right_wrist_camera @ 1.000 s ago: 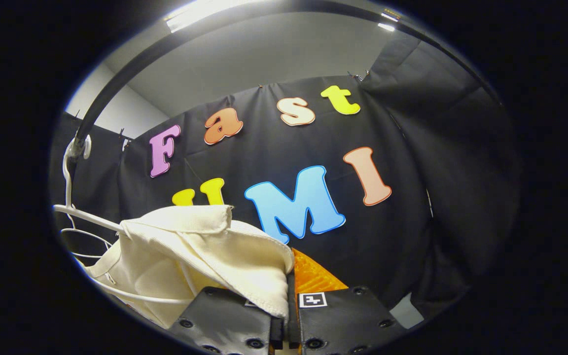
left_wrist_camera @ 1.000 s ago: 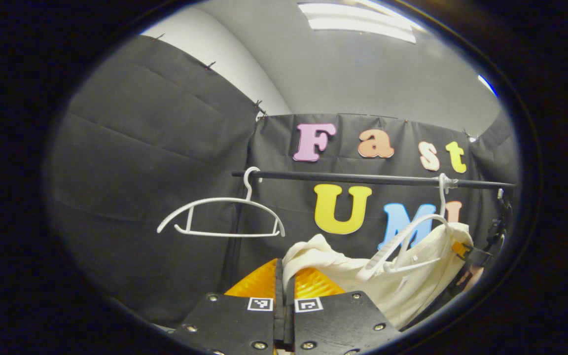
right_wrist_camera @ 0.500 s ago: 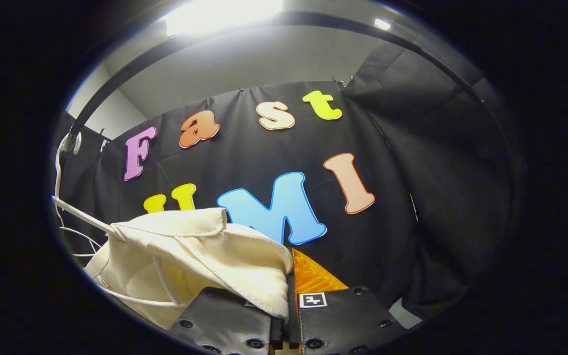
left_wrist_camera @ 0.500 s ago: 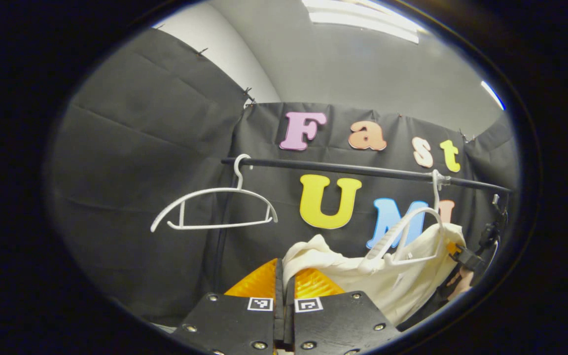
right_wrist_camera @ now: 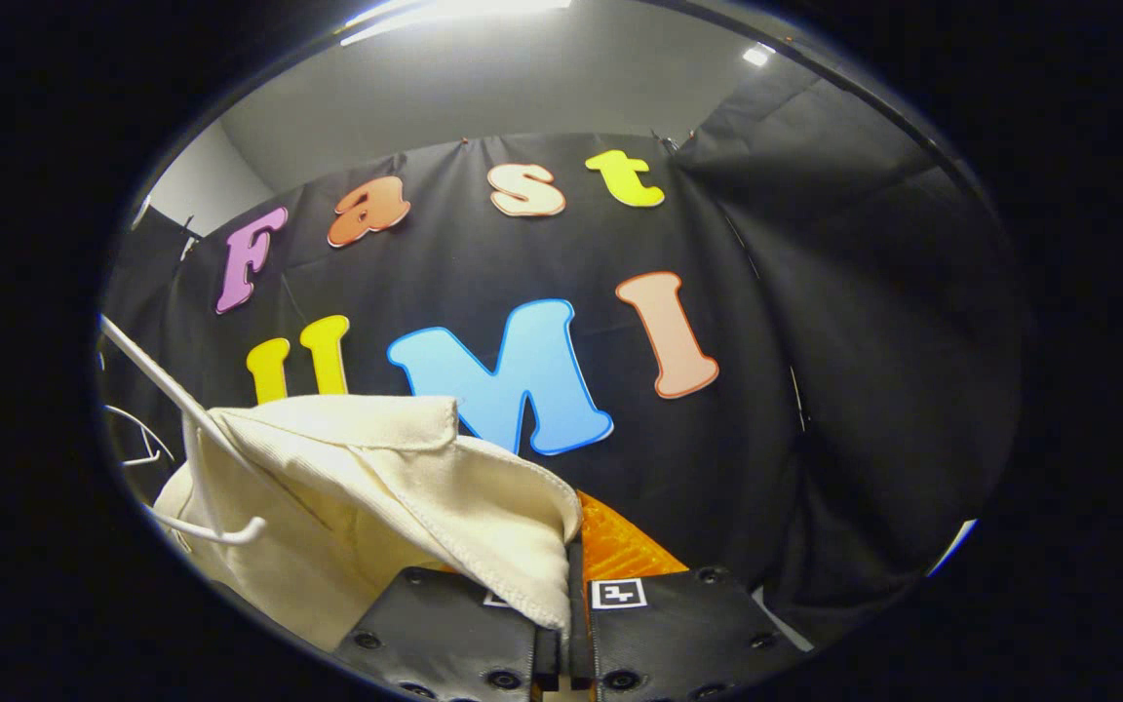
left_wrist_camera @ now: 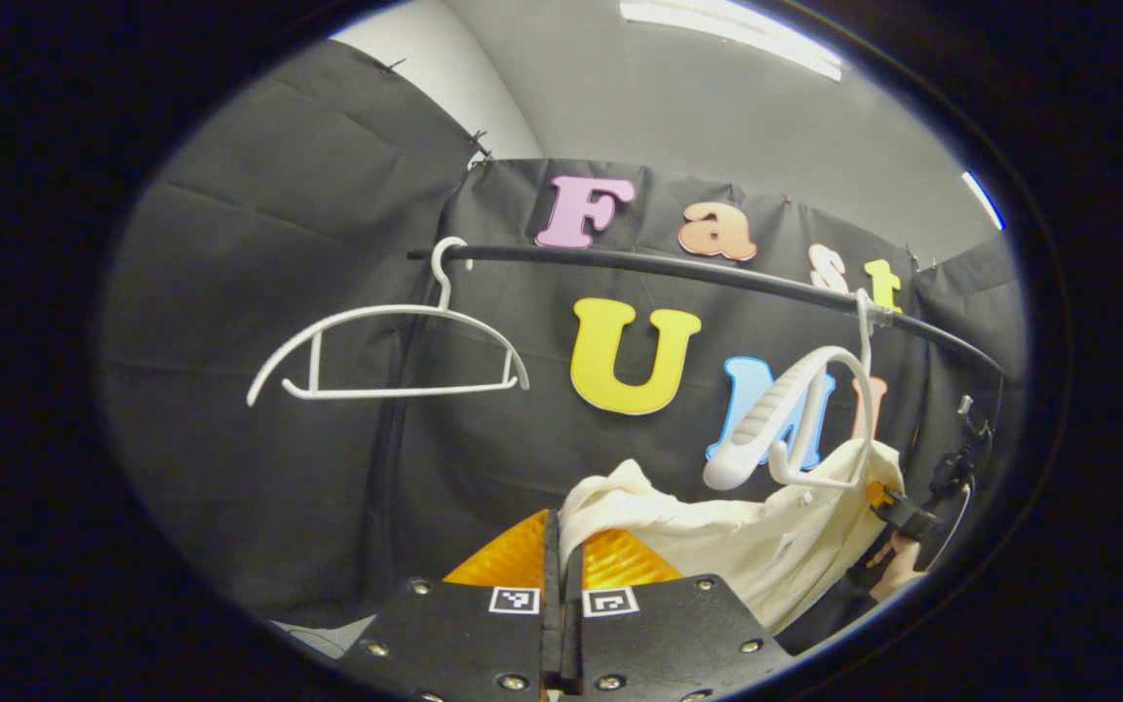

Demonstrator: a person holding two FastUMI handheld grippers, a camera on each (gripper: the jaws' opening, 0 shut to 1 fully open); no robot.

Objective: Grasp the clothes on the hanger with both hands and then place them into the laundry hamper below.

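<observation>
The cream garment (left_wrist_camera: 717, 546) hangs slack between the two claws, below the black rail (left_wrist_camera: 678, 273) and in front of the black cloth wall (left_wrist_camera: 259, 322). In the left gripper view, its near edge is pinched between the closed orange fingers (left_wrist_camera: 513, 556) of the left claw (left_wrist_camera: 561, 556). From there the fabric runs across to the far right claw (left_wrist_camera: 898, 507), where a hand (left_wrist_camera: 888, 575) shows at the edge. The garment's upper part lies against the lower bar of a white hanger (left_wrist_camera: 795, 429), which is tilted steeply and hooked on the rail. A second white hanger (left_wrist_camera: 386, 341), bare and level, hangs on the rail further along. In the right gripper view, the right claw (right_wrist_camera: 566, 570) is closed on a hemmed fold of the garment (right_wrist_camera: 376, 487); the cloth drapes over one finger, and the other orange finger (right_wrist_camera: 620, 546) presses against it. The tilted hanger's arm (right_wrist_camera: 162, 390) crosses the garment's far side.
</observation>
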